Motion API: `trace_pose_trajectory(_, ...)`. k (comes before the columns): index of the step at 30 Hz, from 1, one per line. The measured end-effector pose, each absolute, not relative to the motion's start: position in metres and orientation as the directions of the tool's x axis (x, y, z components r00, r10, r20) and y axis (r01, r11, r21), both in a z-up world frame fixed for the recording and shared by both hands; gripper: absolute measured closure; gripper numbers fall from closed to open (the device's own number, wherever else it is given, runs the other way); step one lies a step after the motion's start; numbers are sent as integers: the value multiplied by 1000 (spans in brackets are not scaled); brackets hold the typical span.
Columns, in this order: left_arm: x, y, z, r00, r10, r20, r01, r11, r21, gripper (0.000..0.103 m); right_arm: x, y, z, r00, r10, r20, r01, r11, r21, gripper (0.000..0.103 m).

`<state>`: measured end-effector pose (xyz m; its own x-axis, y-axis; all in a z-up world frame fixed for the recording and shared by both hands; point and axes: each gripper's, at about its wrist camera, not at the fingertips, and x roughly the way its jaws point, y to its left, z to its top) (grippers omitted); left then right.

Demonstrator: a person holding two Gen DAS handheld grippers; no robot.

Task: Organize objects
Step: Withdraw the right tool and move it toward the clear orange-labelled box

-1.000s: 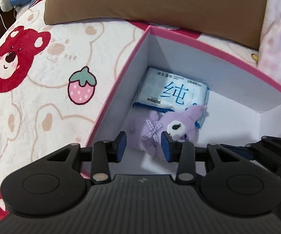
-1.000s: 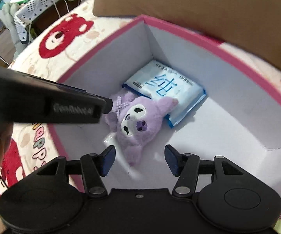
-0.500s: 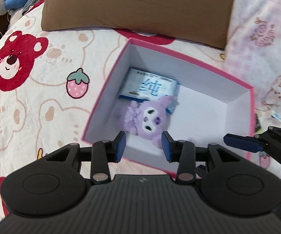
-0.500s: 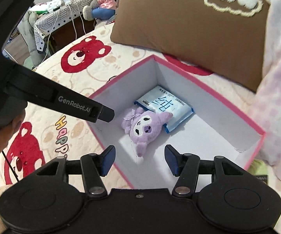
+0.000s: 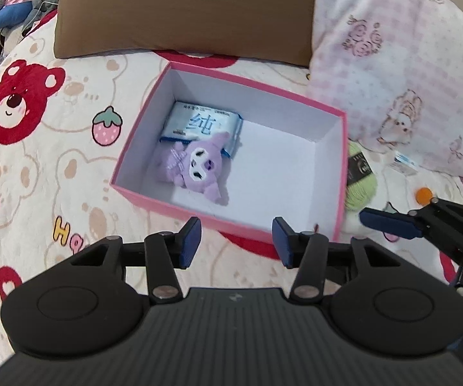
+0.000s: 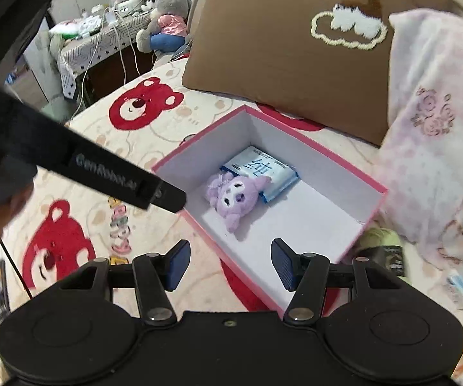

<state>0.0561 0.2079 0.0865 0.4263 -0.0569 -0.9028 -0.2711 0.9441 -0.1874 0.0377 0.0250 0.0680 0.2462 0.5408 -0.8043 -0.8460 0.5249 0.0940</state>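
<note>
With the plush (image 5: 199,169) lying in the pink box (image 5: 340,173) against the wipes (image 5: 199,124), both drops look done; left gripper (image 5: 236,241), jaws just opening, and right gripper (image 6: 230,265) hang empty and part-open; next, likely the green yarn (image 5: 360,189) beside the box.

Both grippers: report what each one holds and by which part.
Nothing is held. The left gripper and right gripper are open and empty; the purple plush lies in the pink box.
</note>
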Motion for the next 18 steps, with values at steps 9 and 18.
trace_pose_trajectory(9,25,170,107,417,-103,-903,-227,950,-213,55,19,-26,87,255,519,-816,-850,522,66,42)
trace_pose_trajectory(18,8,115,115,398,-176,-900,-129,961,-245,53,9,-77,90,253,442,-861,-831,555,41,42)
